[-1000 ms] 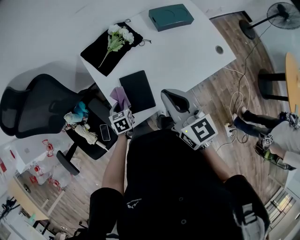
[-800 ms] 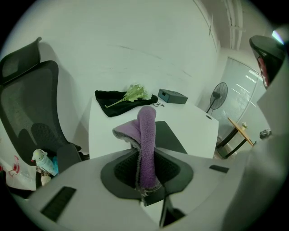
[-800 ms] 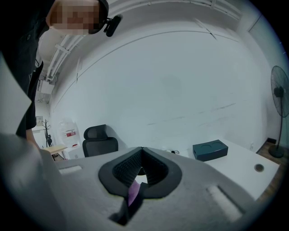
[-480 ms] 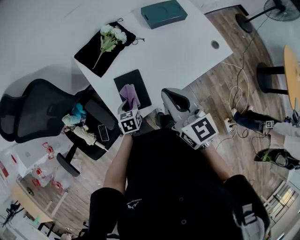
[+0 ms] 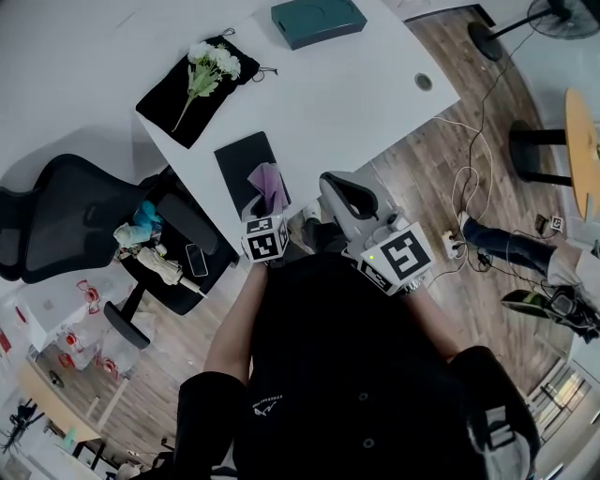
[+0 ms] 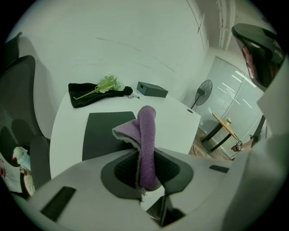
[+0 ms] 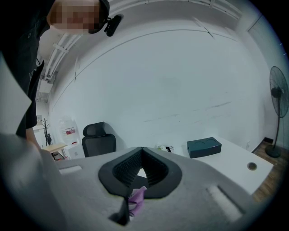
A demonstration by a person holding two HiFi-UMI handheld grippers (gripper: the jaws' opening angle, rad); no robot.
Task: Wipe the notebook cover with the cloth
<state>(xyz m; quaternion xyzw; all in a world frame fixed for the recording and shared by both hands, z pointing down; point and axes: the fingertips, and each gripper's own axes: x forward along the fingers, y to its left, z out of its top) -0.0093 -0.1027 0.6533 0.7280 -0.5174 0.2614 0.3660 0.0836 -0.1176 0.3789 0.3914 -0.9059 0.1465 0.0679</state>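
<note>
- The right gripper (image 5: 349,199) is held nearest, just off the near edge of the table (image 5: 375,103). Its jaws are seen closed tip to tip in the right gripper view, with nothing clamped between them.
- The left gripper (image 5: 263,214) is held just left of it, and its jaws are pressed onto a fold of the purple cloth (image 6: 145,135).
- In the head view the cloth (image 5: 270,186) is seen over the near right part of the dark notebook (image 5: 239,161), which lies flat at the table's near left corner. Whether the cloth is pressed on the cover cannot be told.
- The wiping step is judged to be under way. The next stroke calls for the cloth to be kept low on the cover and carried toward its far part, which appears not yet covered.
- Farther off, a black pouch (image 5: 159,94) with white flowers (image 5: 211,58) is seen at the left, and a green box (image 5: 317,17) at the far edge.
- Compared with a second ago, the cloth has been carried from the notebook's near left edge to its near right part. The right gripper has been left where it was.
</note>
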